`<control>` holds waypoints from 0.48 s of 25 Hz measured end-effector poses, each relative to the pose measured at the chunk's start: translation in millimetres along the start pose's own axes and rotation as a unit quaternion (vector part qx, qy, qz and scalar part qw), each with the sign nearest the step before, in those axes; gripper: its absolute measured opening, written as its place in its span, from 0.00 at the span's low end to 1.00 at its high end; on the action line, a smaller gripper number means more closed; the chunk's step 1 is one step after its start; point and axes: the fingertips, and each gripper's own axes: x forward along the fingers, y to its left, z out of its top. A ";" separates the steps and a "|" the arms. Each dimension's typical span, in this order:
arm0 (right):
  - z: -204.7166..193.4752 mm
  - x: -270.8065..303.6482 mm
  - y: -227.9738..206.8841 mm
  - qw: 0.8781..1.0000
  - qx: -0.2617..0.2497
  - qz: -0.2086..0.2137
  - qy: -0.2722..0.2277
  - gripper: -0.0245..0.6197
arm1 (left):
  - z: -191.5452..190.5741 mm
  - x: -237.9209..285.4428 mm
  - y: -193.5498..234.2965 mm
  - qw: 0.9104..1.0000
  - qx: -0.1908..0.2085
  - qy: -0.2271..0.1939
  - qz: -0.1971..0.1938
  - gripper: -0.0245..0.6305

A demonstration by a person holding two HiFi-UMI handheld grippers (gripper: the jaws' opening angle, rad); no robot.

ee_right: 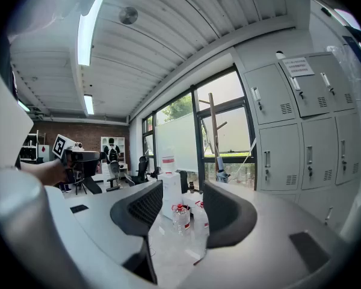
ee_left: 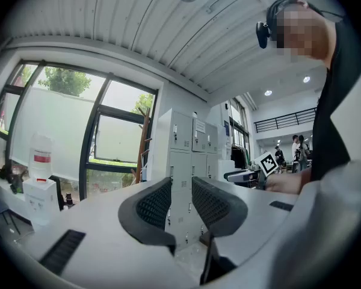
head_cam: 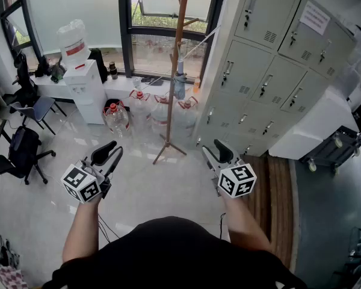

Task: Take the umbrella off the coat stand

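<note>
Umbrella point(head_cam: 179, 85): folded, bluish-grey, hanging upright against the pole of the coat stand, roughly halfway up; touched by neither claw.
Coat stand point(head_cam: 176, 47): brown wooden pole with short pegs near the top and splayed feet on the floor point(head_cam: 150, 188); just in front of the window point(head_cam: 156, 17), with the lockers to its right.
Water jugs point(head_cam: 117, 118): clear, red-capped, clustered on the floor round the foot of the stand, mostly to its left.
Lockers point(head_cam: 271, 71): pale grey bank of small doors, closed, close beside the stand.
Water dispenser point(head_cam: 87, 89): white, with an upturned bottle on top, further left by the window.
Office chairs point(head_cam: 21, 152): dark, at the far left edge, well apart from the stand.
Left claw point(head_cam: 113, 149): held level, aimed toward the lockers and the stand, well short of both; jaws parted by a narrow gap, nothing between them.
Right claw point(head_cam: 212, 148): tipped slightly down, aimed toward the jugs and the window, well short of the stand; jaws parted about halfway, wider than the left, gripping nothing.
</note>
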 end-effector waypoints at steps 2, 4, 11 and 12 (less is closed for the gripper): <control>0.3 3.0 5.8 1.000 0.001 -0.001 0.001 0.38 | -1.3 -4.1 2.8 1.000 0.004 0.006 0.001 0.22; 0.1 4.8 11.6 1.000 0.002 -0.002 0.002 0.38 | -1.7 -8.9 5.2 1.000 0.005 0.010 0.003 0.19; 1.2 8.9 37.0 1.000 0.014 -0.010 -0.006 0.36 | 2.3 -34.7 15.5 1.000 0.001 0.009 -0.005 0.19; 2.0 10.2 40.8 1.000 0.016 -0.012 -0.009 0.36 | 2.3 -38.7 18.7 1.000 0.002 0.007 -0.008 0.19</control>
